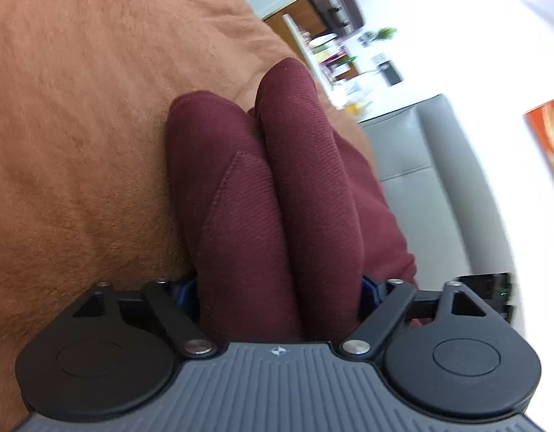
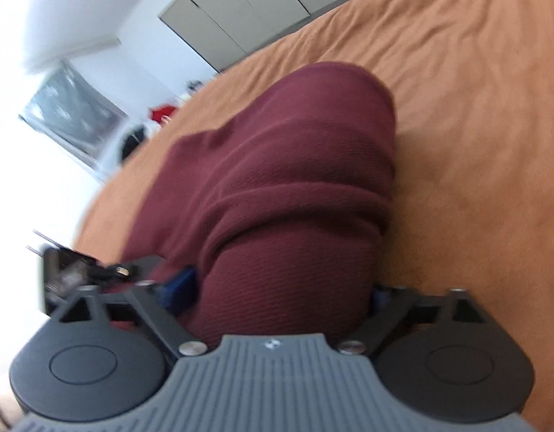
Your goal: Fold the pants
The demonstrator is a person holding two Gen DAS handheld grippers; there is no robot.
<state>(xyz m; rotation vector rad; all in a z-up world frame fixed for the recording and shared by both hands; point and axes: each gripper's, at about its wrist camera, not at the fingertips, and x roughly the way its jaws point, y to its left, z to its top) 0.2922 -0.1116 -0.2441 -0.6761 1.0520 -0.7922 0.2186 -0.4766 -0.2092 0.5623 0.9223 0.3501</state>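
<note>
While both tools gape, bunched maroon knit pants (image 1: 277, 194) between jaws on orange blanket (image 1: 79, 126): soft, limp, light; grip at folded edge.
Left tool (image 1: 278, 288), right tool (image 2: 282, 288).

Maroon pants (image 1: 277, 194) bunched in two folds on the orange bed cover (image 1: 79, 126). They fill the wide-spread left hand-held gripper (image 1: 278, 288). Grey sofa (image 1: 413, 151) behind.

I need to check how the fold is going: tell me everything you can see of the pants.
The pants are dark maroon, of a ribbed knit-looking fabric, with one stitched seam showing. They lie bunched in thick rolled folds on the orange blanket. In the left wrist view two rounded lobes run side by side; in the right wrist view layers are stacked. Cloth fills the space between the wide-open jaws of both grippers, left and right; whether the pads press on it cannot be told.
</note>
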